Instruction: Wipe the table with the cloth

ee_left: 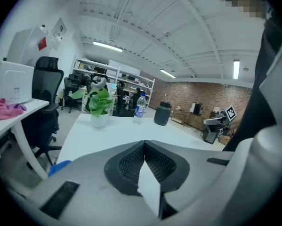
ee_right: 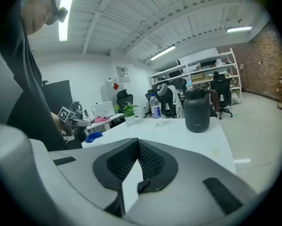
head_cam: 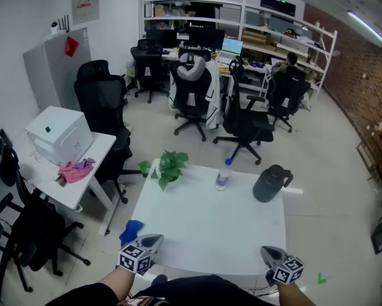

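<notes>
In the head view a white desk (head_cam: 210, 225) fills the middle of the frame. The blue cloth (head_cam: 131, 230) lies at the desk's lower left corner, just beside the left gripper (head_cam: 152, 240), which sits low at the lower left. The right gripper (head_cam: 267, 251) is at the desk's lower right edge, well apart from the cloth. Along the desk's upper edge stand a potted plant (head_cam: 171, 168) at the left, a water bottle (head_cam: 223, 174) in the middle and a dark jug (head_cam: 271, 183) at the right. At the left of the frame a side desk (head_cam: 92, 183) carries a white printer (head_cam: 59, 134) and a pink rag (head_cam: 76, 170). Black office chairs (head_cam: 245, 125) stand on the floor beyond.

In the left gripper view the jaws are pressed together with nothing between them. The cloth (ee_left: 60, 165) shows as a blue patch at the lower left, beside the gripper's body and clear of the jaws. The plant, bottle and jug stand in a row across the far end of the desk.

In the right gripper view the jaws meet at their tips and hold nothing. The jug is at the centre right with the bottle to its left. The cloth (ee_right: 93, 136) lies at the left of the frame on the desk's edge, near the left gripper's marker cube.
</notes>
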{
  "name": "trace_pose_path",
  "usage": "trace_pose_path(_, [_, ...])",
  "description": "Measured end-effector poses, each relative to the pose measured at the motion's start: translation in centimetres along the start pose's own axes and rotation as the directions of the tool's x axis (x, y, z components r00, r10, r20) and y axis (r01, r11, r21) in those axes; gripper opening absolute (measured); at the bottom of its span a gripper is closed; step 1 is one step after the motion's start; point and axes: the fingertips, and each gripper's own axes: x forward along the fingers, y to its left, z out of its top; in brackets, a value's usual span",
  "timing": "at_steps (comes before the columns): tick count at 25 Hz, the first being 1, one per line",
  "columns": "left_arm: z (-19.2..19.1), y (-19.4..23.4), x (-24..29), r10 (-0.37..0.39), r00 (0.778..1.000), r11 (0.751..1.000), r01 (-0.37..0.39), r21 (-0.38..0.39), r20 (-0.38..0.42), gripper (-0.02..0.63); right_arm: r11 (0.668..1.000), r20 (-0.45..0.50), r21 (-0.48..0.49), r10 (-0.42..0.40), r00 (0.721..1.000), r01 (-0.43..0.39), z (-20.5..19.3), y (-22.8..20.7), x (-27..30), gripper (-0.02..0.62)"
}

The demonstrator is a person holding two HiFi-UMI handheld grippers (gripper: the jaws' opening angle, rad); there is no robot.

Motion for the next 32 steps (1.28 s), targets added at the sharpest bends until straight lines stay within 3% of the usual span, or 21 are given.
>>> trace_pose_path(3, [-0.4, 2.8, -0.7, 0.072, 0.997, 0.997, -0.071, 0.025, -0.032, 0.002, 1.000, 0.003, 0.000, -0.008, 1.000, 0.008, 0.2, -0.3, 0.2, 0.012])
trace_pose_path(6, [-0.4, 6.5, -1.7, 0.162, 0.985, 0.986, -0.159, 0.054, -0.054, 0.083, 1.000, 0.008, -0.003, -0.010, 1.000, 0.010, 0.7, -0.4, 0.5, 0.012])
trace_pose_path(9, [-0.8, 10.7, -2.8, 0.261, 0.960, 0.964, -0.253, 0.079, -0.107, 0.146, 1.000, 0.006, -0.004, -0.011, 1.000, 0.011, 0.9, -0.5, 0.8, 0.012])
trace_pose_path(11, [-2.4, 13.1, -3.0, 0.287, 0.938, 0.957, -0.274, 0.092, -0.192, 0.183, 1.000, 0.002, -0.007, -0.011, 1.000, 0.011, 0.9, -0.5, 1.0, 0.012])
trace_pose_path(15, [-6.7, 15.5, -2.1, 0.257, 0.885, 0.966, -0.228, 0.121, -0.388, 0.273, 1.000, -0.016, -0.017, -0.014, 1.000, 0.014, 0.9, -0.1, 1.0, 0.012])
trace_pose_path(17, [-8.1, 15.5, -1.5, 0.228, 0.854, 0.970, -0.158, 0.183, -0.468, 0.284, 1.000, -0.027, -0.025, -0.018, 0.999, 0.018, 0.8, 0.0, 1.0, 0.012])
trace_pose_path(20, [-10.6, 15.5, -0.5, 0.195, 0.790, 0.956, -0.020, 0.294, -0.582, 0.318, 0.999, -0.046, -0.029, -0.023, 0.999, 0.021, 0.4, 0.1, 1.0, 0.014])
trace_pose_path(23, [-12.7, 16.0, 0.0, 0.178, 0.735, 0.947, 0.053, 0.317, -0.655, 0.324, 0.999, -0.058, -0.029, -0.025, 0.998, 0.024, -0.1, 0.2, 1.1, 0.012])
trace_pose_path(25, [-13.5, 16.2, 0.1, 0.149, 0.723, 0.955, 0.070, 0.287, -0.675, 0.328, 0.999, -0.061, -0.031, -0.029, 0.998, 0.027, -0.3, 0.3, 1.2, 0.012])
trace_pose_path(28, [-13.3, 16.4, 0.2, 0.117, 0.728, 0.961, 0.087, 0.261, -0.675, 0.325, 0.999, -0.065, -0.026, -0.031, 0.997, 0.029, -0.2, 0.8, 1.4, 0.012])
trace_pose_path(32, [-12.6, 17.0, 0.2, 0.135, 0.726, 0.957, 0.081, 0.279, -0.675, 0.181, 0.999, -0.074, -0.024, -0.026, 0.997, 0.024, -0.3, 1.1, 1.7, 0.012])
